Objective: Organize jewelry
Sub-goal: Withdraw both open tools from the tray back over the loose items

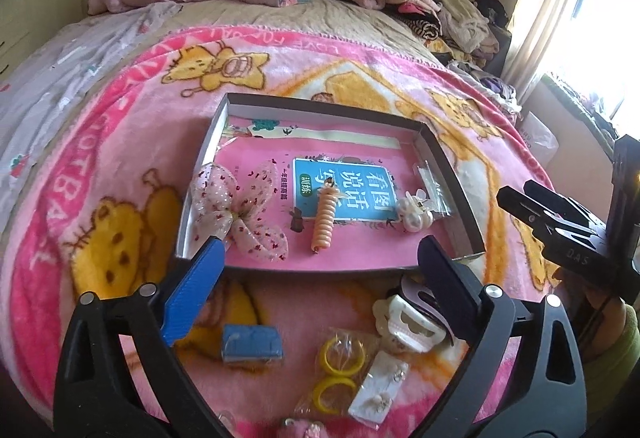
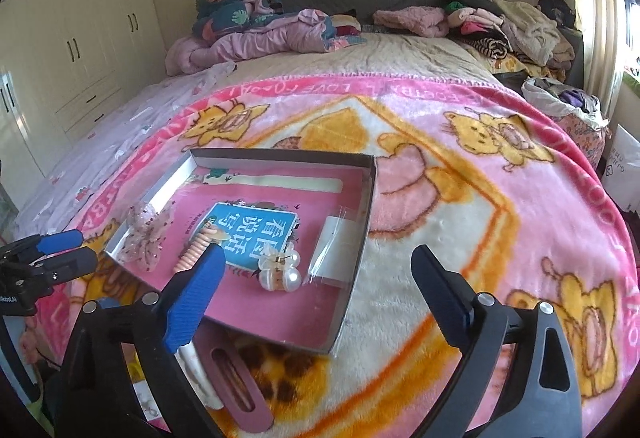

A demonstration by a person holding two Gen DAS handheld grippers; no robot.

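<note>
Jaws of both grippers stand wide apart with nothing between them: the left gripper (image 1: pixel 320 262) hangs over the near edge of the box, the right gripper (image 2: pixel 316 270) over the box's near right corner, neither touching an item. The shallow box (image 1: pixel 448 162), grey-walled with a pink floor, sits on the pink blanket (image 1: pixel 120 142) and already holds four pieces: a dotted bow (image 1: pixel 240 210) at 9 o'clock, an orange spiral hair tie (image 1: pixel 323 216) at centre, a pearl clip (image 1: pixel 414 212) toward 3 o'clock, and a clear packet (image 1: pixel 434 186) against the right wall. Outside, at 6 o'clock from the box, these remain on the blanket: a white claw clip (image 1: pixel 404 322), yellow rings in a bag (image 1: pixel 340 362), a white card of earrings (image 1: pixel 376 386), a blue block (image 1: pixel 252 344), and a mauve snap clip (image 2: pixel 236 386) lying against the claw clip. Judgement: roughly half done; about five pieces remain to be moved in, and no pick is under way.
</note>
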